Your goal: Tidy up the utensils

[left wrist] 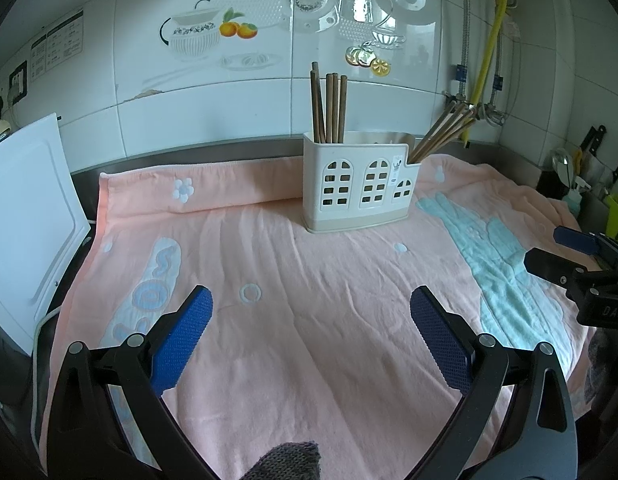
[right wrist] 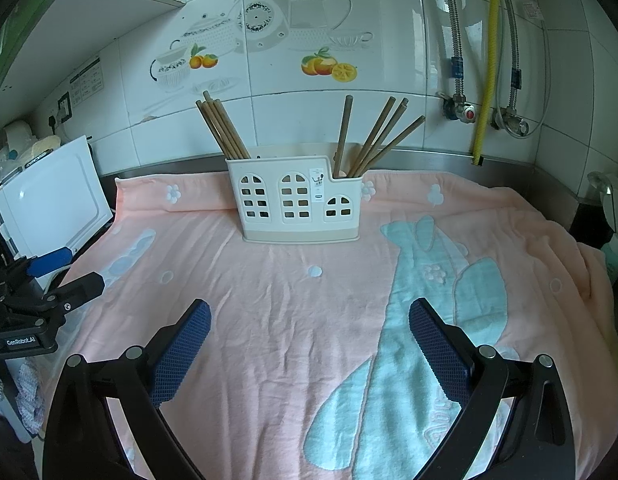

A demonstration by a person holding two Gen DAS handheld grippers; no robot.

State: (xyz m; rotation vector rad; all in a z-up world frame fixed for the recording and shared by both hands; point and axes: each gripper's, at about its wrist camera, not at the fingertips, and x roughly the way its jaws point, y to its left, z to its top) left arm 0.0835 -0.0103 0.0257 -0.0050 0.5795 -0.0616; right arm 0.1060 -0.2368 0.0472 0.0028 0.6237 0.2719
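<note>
A cream utensil holder [left wrist: 359,188] [right wrist: 299,204] shaped like a house stands on a pink towel [left wrist: 289,320] [right wrist: 269,300] near the back wall. Several brown chopsticks [left wrist: 329,108] [right wrist: 221,128] stand upright in its left compartment. Another bunch of chopsticks [left wrist: 441,134] [right wrist: 379,136] leans out to the right from its low right compartment. My left gripper [left wrist: 311,304] hovers open over the towel in front of the holder, empty. My right gripper [right wrist: 309,316] is open and empty too, and shows at the right edge of the left wrist view [left wrist: 565,252].
A white cutting board [left wrist: 25,216] [right wrist: 53,200] leans at the left end of the counter. Pipes and a yellow hose [left wrist: 489,40] [right wrist: 485,60] run down the tiled wall at the right. Knives and a ladle [left wrist: 565,164] stand at the far right. A grey sleeve [left wrist: 289,460] shows at the bottom.
</note>
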